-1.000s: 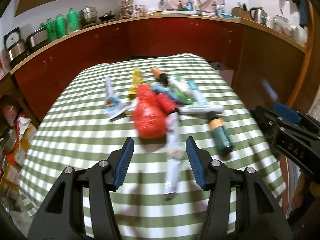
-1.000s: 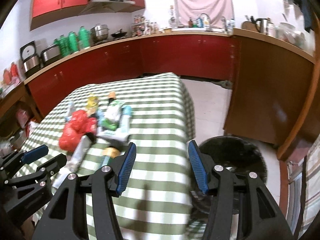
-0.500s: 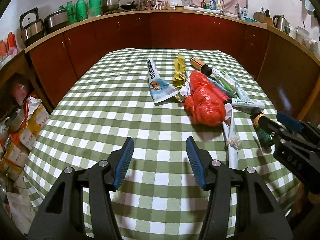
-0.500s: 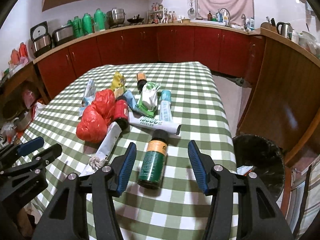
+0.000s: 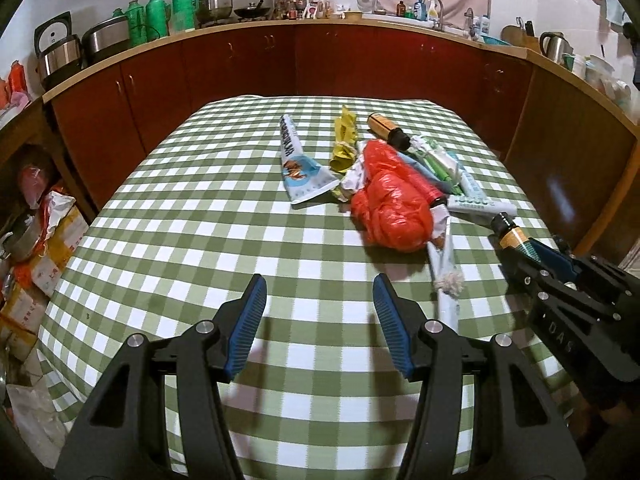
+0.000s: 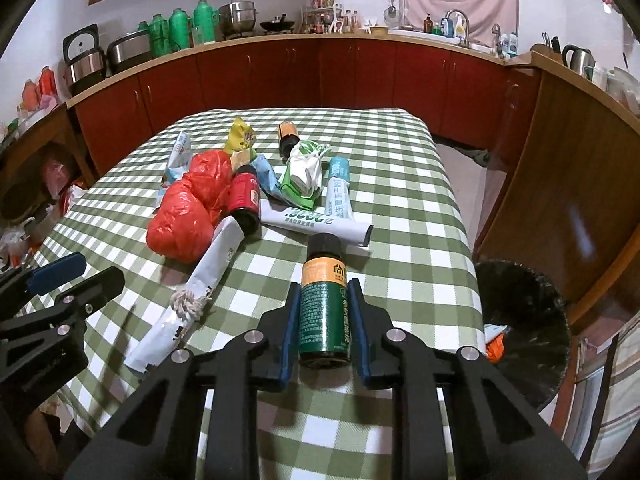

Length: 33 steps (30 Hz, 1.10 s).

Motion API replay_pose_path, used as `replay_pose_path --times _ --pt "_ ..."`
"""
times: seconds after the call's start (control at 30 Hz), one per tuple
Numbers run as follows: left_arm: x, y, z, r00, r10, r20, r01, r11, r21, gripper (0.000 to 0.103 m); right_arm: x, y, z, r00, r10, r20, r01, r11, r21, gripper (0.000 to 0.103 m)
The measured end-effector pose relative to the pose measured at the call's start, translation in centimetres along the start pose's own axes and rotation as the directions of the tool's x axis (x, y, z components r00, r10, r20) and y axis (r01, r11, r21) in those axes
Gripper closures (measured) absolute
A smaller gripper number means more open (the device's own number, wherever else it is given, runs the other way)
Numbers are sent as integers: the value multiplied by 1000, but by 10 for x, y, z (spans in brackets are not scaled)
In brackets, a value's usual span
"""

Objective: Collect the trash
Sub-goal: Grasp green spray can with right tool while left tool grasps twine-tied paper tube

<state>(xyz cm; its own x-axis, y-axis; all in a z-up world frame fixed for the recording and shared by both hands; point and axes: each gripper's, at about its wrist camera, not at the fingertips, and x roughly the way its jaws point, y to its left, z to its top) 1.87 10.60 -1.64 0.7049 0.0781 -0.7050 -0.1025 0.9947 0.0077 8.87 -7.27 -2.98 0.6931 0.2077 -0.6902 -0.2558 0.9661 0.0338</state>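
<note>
Our right tool (image 6: 323, 314) is clamped on the green bottle (image 6: 325, 312), its blue pads pressed against both sides of the bottle's body. The bottle lies with its black cap pointing away from us, near the desk's (image 5: 200, 220) right edge, the orange band of its label just ahead of the pads. Our left tool (image 5: 320, 320) stands wide with nothing between its fingers, hovering over bare checked cloth near the desk's near edge.

The rest of the trash lies in a heap on the right half of the desk. A crumpled red plastic bag (image 6: 188, 208) touches a small red bottle (image 6: 244, 200), and a long white packet (image 6: 200, 280) with a knotted string runs from under that bottle toward the near edge. Beyond the green bottle's cap lies a white tube (image 6: 316, 226), with a second pale tube (image 6: 339, 192) and a green-and-white wrapper (image 6: 304, 176) behind it. A yellow wrapper (image 6: 240, 136) and an orange-labelled bottle (image 6: 289, 136) lie toward the far edge. On the floor off the right edge stands a black-lined bin (image 6: 520, 320).
</note>
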Motion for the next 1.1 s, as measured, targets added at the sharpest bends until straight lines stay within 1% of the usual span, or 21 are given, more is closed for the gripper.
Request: replay_pose_path --times 0.13,0.2,0.27,0.47,0.5,0.57,0.6,0.67,0.7,0.73,0.77,0.8,0.93,1.1 --pt "-3 -13 0 999 -31 8 31 1000 2 48 -10 -9 -3 1000 1 16 -1 1000 16 79" --pt "-5 -23 -1 998 -54 13 53 999 7 44 -16 -16 -5 1000 -7 27 7 1000 24 79" --pt "-6 -33 -2 997 -71 18 70 997 19 42 -22 -23 -7 999 -12 36 11 999 36 79" --pt "2 -64 -8 997 -75 -2 74 993 93 42 -34 -47 -14 998 -42 48 38 996 76 79" --pt "5 -67 -8 997 -73 -8 74 992 100 44 -35 -51 -15 998 -44 49 40 996 83 79" --pt "10 -70 -9 997 -78 -21 80 991 108 56 -37 -57 -17 997 -50 50 45 995 93 79" --pt "12 -71 -10 996 -81 -31 84 990 112 58 -38 -59 -17 997 -52 52 47 994 96 79" --pt "17 -73 -12 995 -88 -39 92 989 115 69 -39 -63 -18 997 -55 52 50 994 102 79" --pt "17 -74 -12 995 -92 -32 95 988 120 73 -39 -64 -19 997 -58 54 52 993 106 79" --pt "17 -75 -13 995 -99 -30 102 987 125 84 -39 -66 -19 997 -60 55 53 993 109 79" --pt "17 -77 -13 993 -111 -30 114 985 133 90 -40 -67 -19 997 -61 55 55 992 112 79" --pt "16 -78 -14 992 -125 -29 127 983 133 90 -40 -69 -19 996 -63 57 56 992 114 79" --pt "12 -83 -17 991 -134 -27 137 980 142 90 -42 -73 -20 995 -75 63 67 991 119 79" --pt "-2 -100 -14 983 -182 -2 180 969 167 90 -47 -87 -19 991 -110 70 99 986 137 79"
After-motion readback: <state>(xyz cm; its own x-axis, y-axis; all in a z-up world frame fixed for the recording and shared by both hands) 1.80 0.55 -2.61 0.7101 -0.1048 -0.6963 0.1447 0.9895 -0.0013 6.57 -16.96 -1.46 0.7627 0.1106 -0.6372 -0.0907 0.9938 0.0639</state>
